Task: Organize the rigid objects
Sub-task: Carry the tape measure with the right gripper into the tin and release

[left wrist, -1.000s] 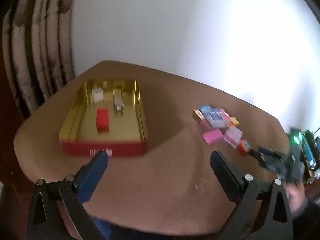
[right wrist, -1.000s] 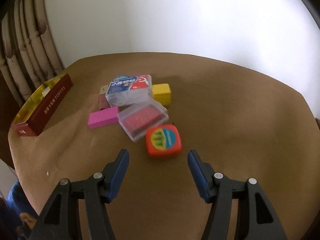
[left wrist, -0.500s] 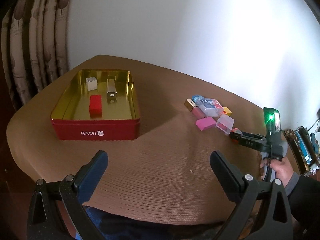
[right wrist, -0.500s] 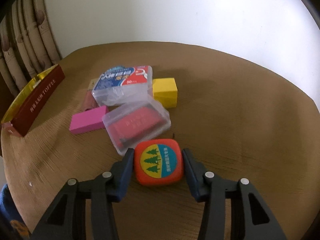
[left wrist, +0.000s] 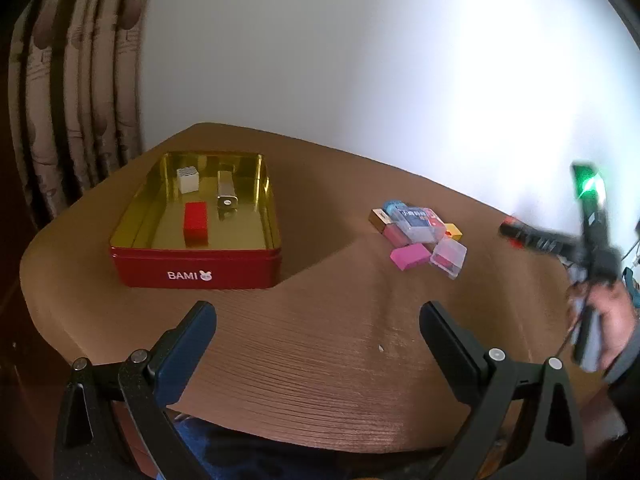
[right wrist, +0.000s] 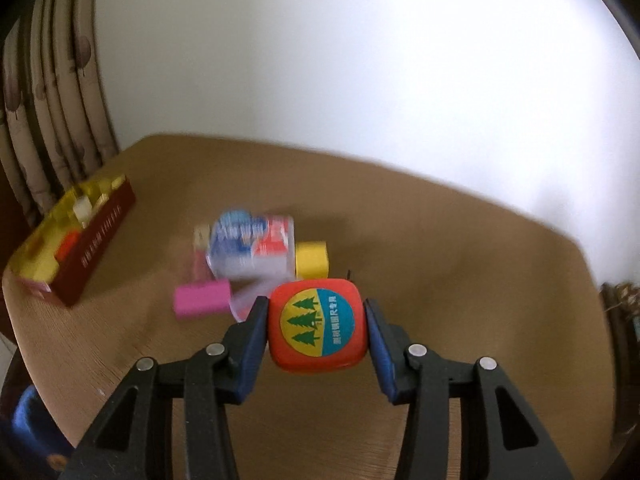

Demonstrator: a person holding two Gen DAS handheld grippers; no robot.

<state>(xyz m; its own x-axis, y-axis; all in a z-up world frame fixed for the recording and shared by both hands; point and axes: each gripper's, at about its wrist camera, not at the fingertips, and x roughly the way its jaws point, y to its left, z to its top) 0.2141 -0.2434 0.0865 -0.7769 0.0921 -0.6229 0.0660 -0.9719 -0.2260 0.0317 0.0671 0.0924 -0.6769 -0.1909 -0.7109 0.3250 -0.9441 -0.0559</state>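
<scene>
My right gripper (right wrist: 316, 309) is shut on an orange square tape measure (right wrist: 316, 326) with a tree sticker, held above the brown table (right wrist: 440, 280). Just beyond it lie a pink block (right wrist: 202, 300), a yellow block (right wrist: 312, 258) and a clear case with a blue and red label (right wrist: 252, 244), all blurred. In the left wrist view my left gripper (left wrist: 318, 320) stands open over the table's near edge with nothing between its fingers. The red BAMI tin (left wrist: 196, 268) sits left of it and holds a red block (left wrist: 196, 220), a silver block (left wrist: 227, 194) and a white cube (left wrist: 188, 178).
The pile of small items (left wrist: 416, 236) lies right of the tin. A person's hand (left wrist: 612, 320) holds the right gripper (left wrist: 532, 238) at the table's right side. Curtains (left wrist: 72, 120) hang at the left, and a white wall stands behind the table.
My right gripper moved onto the orange tape measure, shut on it and lifted it off the table. The left gripper stayed open and hardly moved.
</scene>
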